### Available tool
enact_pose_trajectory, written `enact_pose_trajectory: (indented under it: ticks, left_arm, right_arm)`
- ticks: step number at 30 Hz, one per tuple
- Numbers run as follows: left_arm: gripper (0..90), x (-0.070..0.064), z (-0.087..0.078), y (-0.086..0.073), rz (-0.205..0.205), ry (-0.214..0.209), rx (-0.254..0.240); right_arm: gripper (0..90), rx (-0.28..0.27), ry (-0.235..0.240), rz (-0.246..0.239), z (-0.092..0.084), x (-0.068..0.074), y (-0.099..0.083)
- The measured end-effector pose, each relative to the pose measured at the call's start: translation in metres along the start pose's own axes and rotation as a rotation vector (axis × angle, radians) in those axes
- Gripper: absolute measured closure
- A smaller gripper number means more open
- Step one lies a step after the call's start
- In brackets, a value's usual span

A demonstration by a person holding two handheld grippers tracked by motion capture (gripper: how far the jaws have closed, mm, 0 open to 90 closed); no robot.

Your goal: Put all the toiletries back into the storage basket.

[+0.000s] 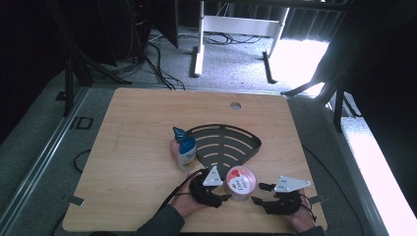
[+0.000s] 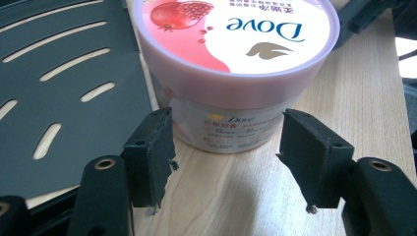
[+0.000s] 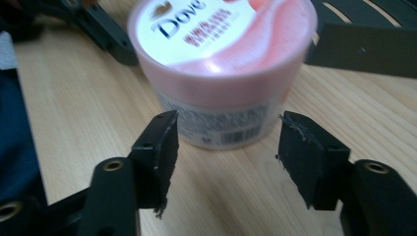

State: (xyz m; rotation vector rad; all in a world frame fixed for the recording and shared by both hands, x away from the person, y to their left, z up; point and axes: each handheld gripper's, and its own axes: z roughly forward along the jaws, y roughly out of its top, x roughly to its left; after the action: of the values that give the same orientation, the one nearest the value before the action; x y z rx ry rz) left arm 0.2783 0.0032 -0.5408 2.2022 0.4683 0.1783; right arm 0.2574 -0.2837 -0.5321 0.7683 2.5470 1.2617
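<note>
From up top, a pink tub [image 1: 240, 183] sits near the front edge of a light wooden worktop [image 1: 137, 147], right between the left gripper [image 1: 222, 192] and the right gripper [image 1: 259, 193]. Just behind it there's a black fan-shaped slotted tray [image 1: 226, 142], and a bottle with a blue cap [image 1: 184, 149] stands at the tray's left edge. The room is dim, with grey carpet, loose cables and a white desk frame at the back, plus a bright patch of light on the right.

The left gripper view has the tub [image 2: 236, 64] right in front of the fingers [image 2: 150, 152], which are spread wide and not touching it. The lid reads "Dove" with a pomegranate picture; the small print on the side is too tiny to read. The tray [image 2: 64, 98] is off to the left.

The right gripper view shows the tub [image 3: 221, 73] again, "Dove" on the lid and a barcode on the side. Its fingers [image 3: 157, 152] are parted too, just short of the tub, nothing held.
</note>
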Motion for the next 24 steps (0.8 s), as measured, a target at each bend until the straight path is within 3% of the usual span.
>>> enact_pose_trajectory:
  ticks: [7, 24]
  left_arm:
    - [28.3, 0.001, 0.005, 0.002, 0.013, -0.009, -0.008]
    - [23.5, 0.004, 0.008, 0.003, 0.023, -0.019, -0.054]
  right_arm:
    - [32.4, -0.007, 0.017, -0.026, 0.005, -0.001, 0.005]
    - [26.4, 0.000, 0.040, -0.082, 0.014, -0.006, 0.008]
